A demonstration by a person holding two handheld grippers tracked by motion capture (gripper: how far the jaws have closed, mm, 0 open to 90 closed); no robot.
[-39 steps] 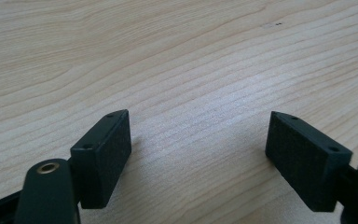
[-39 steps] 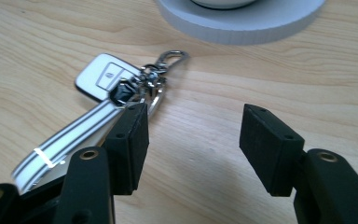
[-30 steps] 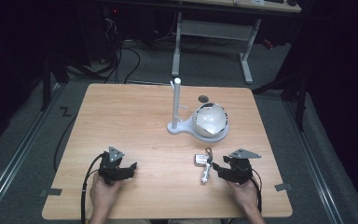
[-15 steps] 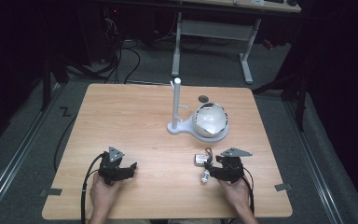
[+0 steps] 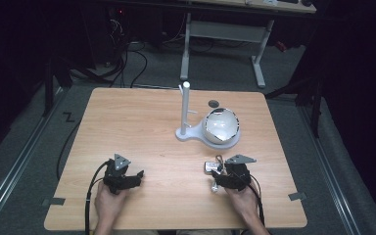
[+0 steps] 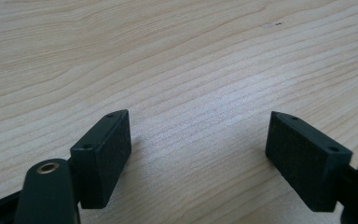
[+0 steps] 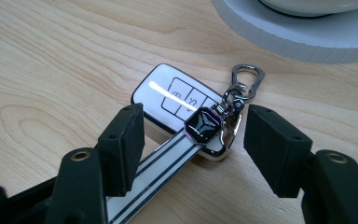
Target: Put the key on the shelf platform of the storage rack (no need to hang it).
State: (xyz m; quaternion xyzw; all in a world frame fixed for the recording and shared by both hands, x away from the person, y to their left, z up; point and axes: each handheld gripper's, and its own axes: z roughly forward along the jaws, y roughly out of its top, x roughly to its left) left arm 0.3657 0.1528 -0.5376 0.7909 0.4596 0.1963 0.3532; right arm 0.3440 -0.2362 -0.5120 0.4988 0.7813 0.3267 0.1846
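Observation:
A white car key fob [image 7: 177, 95] with a striped strap [image 7: 154, 172] and a metal clasp [image 7: 244, 77] lies flat on the wooden table [image 5: 152, 122]. My right gripper [image 7: 196, 122] is open and its jaws have just been opening. The strap and a black badge lie between the jaws, and the pads are not touching them. From above, the fob [image 5: 209, 168] sits just left of the right gripper [image 5: 216, 180]. My left gripper [image 6: 198, 126] rests open on bare wood with nothing between its jaws, at the near left [image 5: 138, 175].
A white stand [image 5: 191, 133] with an upright pole [image 5: 186, 105] and a shiny white globe [image 5: 221, 126] sits beyond the fob, its base [image 7: 298, 42] close ahead of the right gripper. A small dark disc [image 5: 214, 103] lies behind it.
My right gripper has slid left along the table, so the key fob's strap now lies between its jaws. The left gripper has not moved.

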